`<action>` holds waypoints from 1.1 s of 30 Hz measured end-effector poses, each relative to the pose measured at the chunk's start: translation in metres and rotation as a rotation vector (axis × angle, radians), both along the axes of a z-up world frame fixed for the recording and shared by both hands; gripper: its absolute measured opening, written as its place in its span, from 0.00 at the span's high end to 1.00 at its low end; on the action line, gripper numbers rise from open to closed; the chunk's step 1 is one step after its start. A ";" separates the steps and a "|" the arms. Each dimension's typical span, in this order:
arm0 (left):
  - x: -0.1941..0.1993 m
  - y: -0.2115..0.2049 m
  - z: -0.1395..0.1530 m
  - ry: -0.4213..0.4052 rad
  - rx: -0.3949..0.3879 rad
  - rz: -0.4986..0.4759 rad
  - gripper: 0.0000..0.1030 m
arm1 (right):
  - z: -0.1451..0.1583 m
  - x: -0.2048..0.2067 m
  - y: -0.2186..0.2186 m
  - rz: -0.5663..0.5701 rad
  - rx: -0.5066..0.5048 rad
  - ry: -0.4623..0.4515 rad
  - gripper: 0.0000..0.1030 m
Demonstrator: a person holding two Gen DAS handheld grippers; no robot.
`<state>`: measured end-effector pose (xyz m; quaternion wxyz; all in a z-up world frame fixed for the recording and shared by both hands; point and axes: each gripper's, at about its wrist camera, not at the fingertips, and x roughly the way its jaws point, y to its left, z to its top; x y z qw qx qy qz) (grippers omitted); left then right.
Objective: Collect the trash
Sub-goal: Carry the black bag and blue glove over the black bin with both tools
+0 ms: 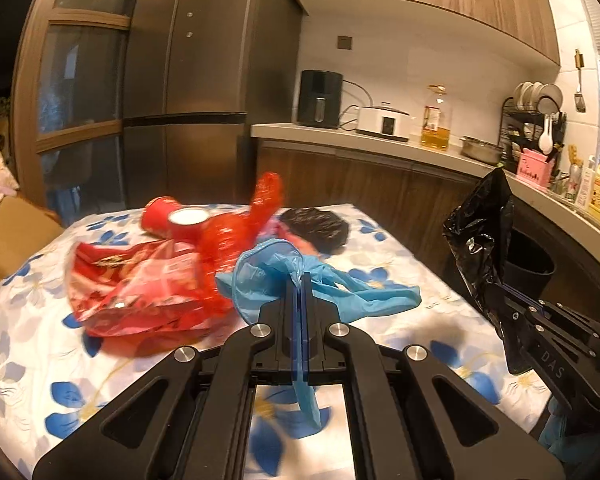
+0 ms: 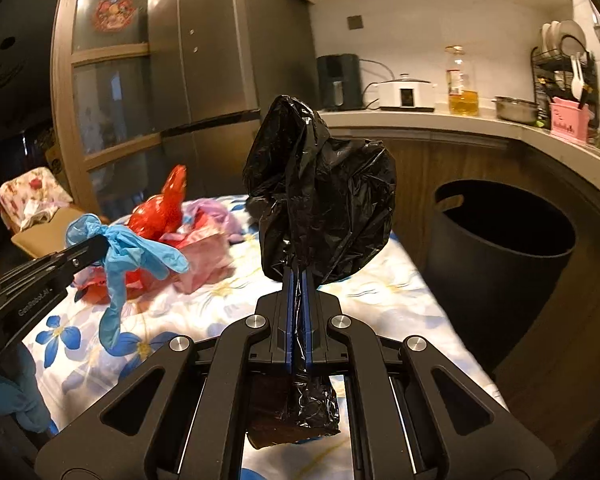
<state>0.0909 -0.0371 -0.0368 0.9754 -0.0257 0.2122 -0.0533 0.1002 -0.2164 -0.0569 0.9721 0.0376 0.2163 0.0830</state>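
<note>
The left claw is clenched on a blue glove at frame centre. The right claw is clenched on a black bag that hides the desk behind it. Only the right view shows the black bin whole, at right. The red wrappers are blurred.

Fridge, air fryer, oil bottle, dish rack along counter.

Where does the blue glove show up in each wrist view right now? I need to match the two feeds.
Left wrist view: the blue glove sits centre frame, pinched in the left gripper.
Right wrist view: the same glove hangs at left, from that gripper's tip.
Shared landmark: the black trash bag held by the right gripper.
</note>
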 end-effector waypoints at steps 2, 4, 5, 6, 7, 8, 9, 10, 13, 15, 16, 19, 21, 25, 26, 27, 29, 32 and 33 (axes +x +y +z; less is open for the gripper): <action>0.003 -0.011 0.004 -0.007 0.003 -0.023 0.99 | 0.003 -0.002 -0.010 -0.020 -0.002 -0.011 0.96; 0.005 -0.021 0.007 -0.013 0.003 -0.043 0.99 | 0.005 -0.004 -0.020 -0.040 -0.001 -0.018 0.96; 0.007 -0.029 0.010 -0.018 0.001 -0.060 0.99 | 0.007 -0.004 -0.026 -0.055 -0.003 -0.022 0.96; 0.009 -0.035 0.011 -0.022 0.002 -0.071 0.99 | 0.009 -0.003 -0.033 -0.065 -0.003 -0.025 0.96; 0.011 -0.041 0.013 -0.026 0.003 -0.083 0.99 | 0.011 -0.003 -0.039 -0.079 -0.004 -0.029 0.96; 0.014 -0.049 0.016 -0.032 0.004 -0.102 0.99 | 0.014 -0.002 -0.046 -0.093 -0.006 -0.034 0.96; 0.016 -0.056 0.019 -0.037 0.001 -0.113 0.99 | 0.016 -0.002 -0.052 -0.107 -0.006 -0.041 0.96; 0.018 -0.062 0.021 -0.043 -0.001 -0.125 0.99 | 0.019 -0.001 -0.058 -0.122 -0.007 -0.047 0.96; 0.028 -0.084 0.031 -0.066 -0.007 -0.166 0.99 | 0.026 0.002 -0.077 -0.166 -0.015 -0.064 0.96; 0.034 -0.098 0.038 -0.079 -0.007 -0.190 0.99 | 0.031 0.005 -0.090 -0.198 -0.027 -0.076 0.96; 0.037 -0.106 0.040 -0.084 -0.011 -0.206 0.99 | 0.034 0.006 -0.097 -0.214 -0.029 -0.080 0.96; 0.045 -0.129 0.047 -0.102 -0.019 -0.248 0.99 | 0.039 0.010 -0.117 -0.256 -0.032 -0.091 0.96; 0.053 -0.142 0.050 -0.105 -0.026 -0.272 0.99 | 0.042 0.014 -0.132 -0.282 -0.023 -0.089 0.96; 0.071 -0.171 0.054 -0.104 -0.027 -0.305 0.99 | 0.044 0.023 -0.154 -0.321 -0.012 -0.085 0.96; 0.074 -0.177 0.054 -0.103 -0.024 -0.316 0.99 | 0.045 0.024 -0.159 -0.326 -0.012 -0.087 0.96; 0.077 -0.181 0.054 -0.102 -0.021 -0.322 0.99 | 0.045 0.025 -0.162 -0.329 -0.013 -0.089 0.96; 0.084 -0.193 0.052 -0.096 -0.019 -0.339 0.99 | 0.045 0.029 -0.170 -0.333 -0.013 -0.089 0.96; 0.093 -0.208 0.048 -0.077 -0.027 -0.376 0.99 | 0.043 0.035 -0.177 -0.335 -0.015 -0.081 0.96; 0.095 -0.213 0.047 -0.074 -0.025 -0.390 0.99 | 0.041 0.037 -0.181 -0.340 -0.016 -0.074 0.96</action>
